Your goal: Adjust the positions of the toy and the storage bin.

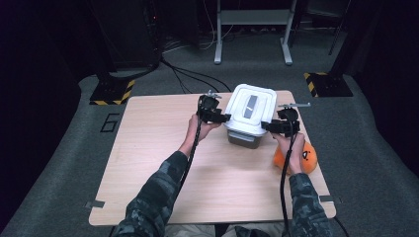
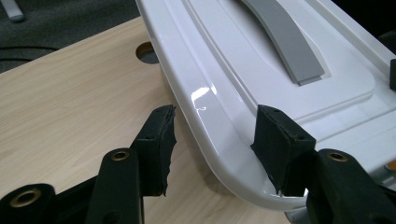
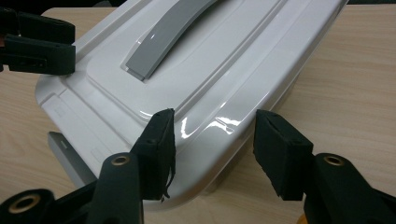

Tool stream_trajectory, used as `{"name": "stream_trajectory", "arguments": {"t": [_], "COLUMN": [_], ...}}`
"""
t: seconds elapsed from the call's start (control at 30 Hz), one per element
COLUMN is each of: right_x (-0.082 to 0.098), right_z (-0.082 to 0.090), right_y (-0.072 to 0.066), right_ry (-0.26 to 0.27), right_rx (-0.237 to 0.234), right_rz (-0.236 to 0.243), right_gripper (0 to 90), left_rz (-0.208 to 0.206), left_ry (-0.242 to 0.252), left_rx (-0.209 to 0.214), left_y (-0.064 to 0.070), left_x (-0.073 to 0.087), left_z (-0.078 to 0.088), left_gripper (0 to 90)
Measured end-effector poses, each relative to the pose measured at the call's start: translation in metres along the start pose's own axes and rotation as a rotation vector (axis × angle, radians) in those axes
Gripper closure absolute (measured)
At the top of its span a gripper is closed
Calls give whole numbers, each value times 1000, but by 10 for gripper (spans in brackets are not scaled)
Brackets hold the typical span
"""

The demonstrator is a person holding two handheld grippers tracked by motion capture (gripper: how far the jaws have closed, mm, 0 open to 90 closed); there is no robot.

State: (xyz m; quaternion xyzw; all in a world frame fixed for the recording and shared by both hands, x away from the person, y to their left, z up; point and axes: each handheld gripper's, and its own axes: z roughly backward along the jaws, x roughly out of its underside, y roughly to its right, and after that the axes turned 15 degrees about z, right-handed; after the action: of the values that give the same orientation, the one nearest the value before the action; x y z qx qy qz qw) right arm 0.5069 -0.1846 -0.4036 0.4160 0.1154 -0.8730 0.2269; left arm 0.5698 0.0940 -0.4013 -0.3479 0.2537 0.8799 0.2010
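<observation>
We have the white lid (image 1: 250,106) of the box (image 1: 243,138) at the far middle of the table (image 1: 148,163). Our left gripper (image 2: 212,135) and right gripper (image 3: 212,140) straddle the lid's opposite rims, jaws apart, not yet pinching, probably to lift it evenly.

The left gripper (image 2: 212,140) is straddling the rounded edge of the white lid (image 2: 243,79), one jaw sitting on top at 4 o'clock, the other hanging outside over the wooden table (image 2: 70,102) at 7. A grey handle (image 2: 285,42) is running off toward 1 o'clock.
</observation>
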Motion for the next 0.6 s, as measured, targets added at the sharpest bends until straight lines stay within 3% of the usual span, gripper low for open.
{"name": "stream_trajectory", "arguments": {"t": [0.27, 0.6], "right_x": [-1, -1], "right_z": [1, 3], "right_y": [-9, -24], "right_ry": [-13, -24], "right_rx": [23, 36], "right_rz": [17, 42], "right_gripper": [489, 485], "left_rz": [-29, -31], "left_ry": [-22, -31], "left_rx": [14, 31], "left_y": [1, -4], "left_x": [2, 8], "left_z": [5, 14], "left_gripper": [520, 519]}}
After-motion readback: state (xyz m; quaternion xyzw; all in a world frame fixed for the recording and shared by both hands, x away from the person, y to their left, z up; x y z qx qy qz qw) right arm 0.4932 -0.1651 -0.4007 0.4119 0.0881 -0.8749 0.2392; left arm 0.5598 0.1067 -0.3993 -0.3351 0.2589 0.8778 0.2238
